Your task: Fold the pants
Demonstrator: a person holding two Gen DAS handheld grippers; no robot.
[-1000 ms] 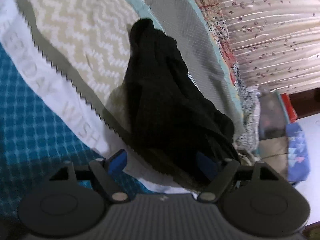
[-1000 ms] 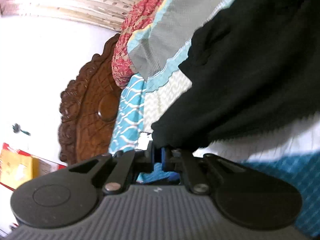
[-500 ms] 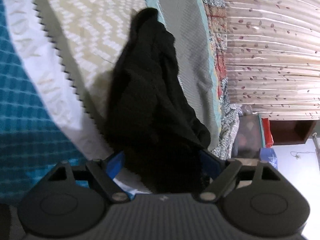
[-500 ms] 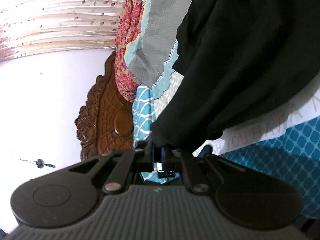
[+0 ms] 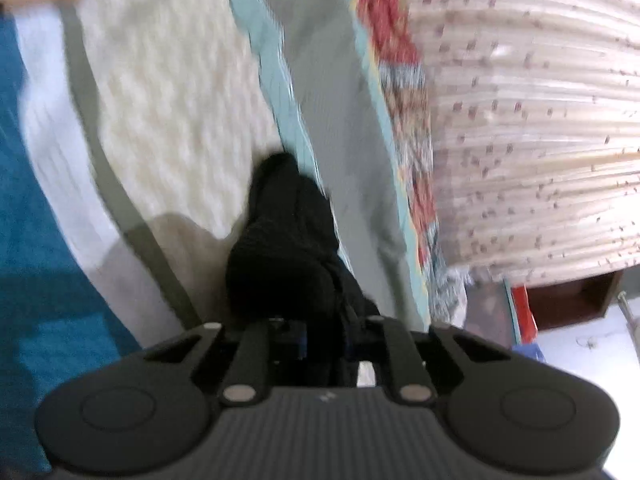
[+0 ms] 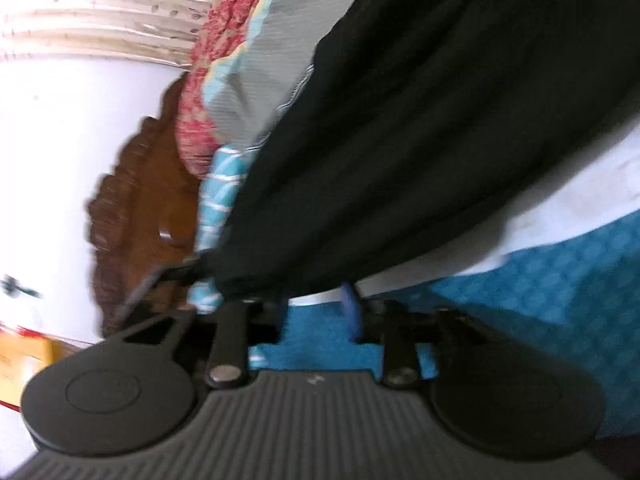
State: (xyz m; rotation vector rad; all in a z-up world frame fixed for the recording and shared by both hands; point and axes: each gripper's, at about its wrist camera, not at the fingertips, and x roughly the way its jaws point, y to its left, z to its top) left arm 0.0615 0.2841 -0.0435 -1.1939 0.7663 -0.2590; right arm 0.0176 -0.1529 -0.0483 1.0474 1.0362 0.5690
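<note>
Left-wrist view: the left gripper was closing, pads pinching the black pants on the bedspread. Right gripper was opening, pants' hem draped just past its parted fingers. No writing was legible.

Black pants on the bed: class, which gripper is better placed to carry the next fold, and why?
Probably the left. The left gripper is closing with the black pants bunched between its fingers, while the right gripper is opening, its fingers apart under the hem with bedspread showing between them.
</note>
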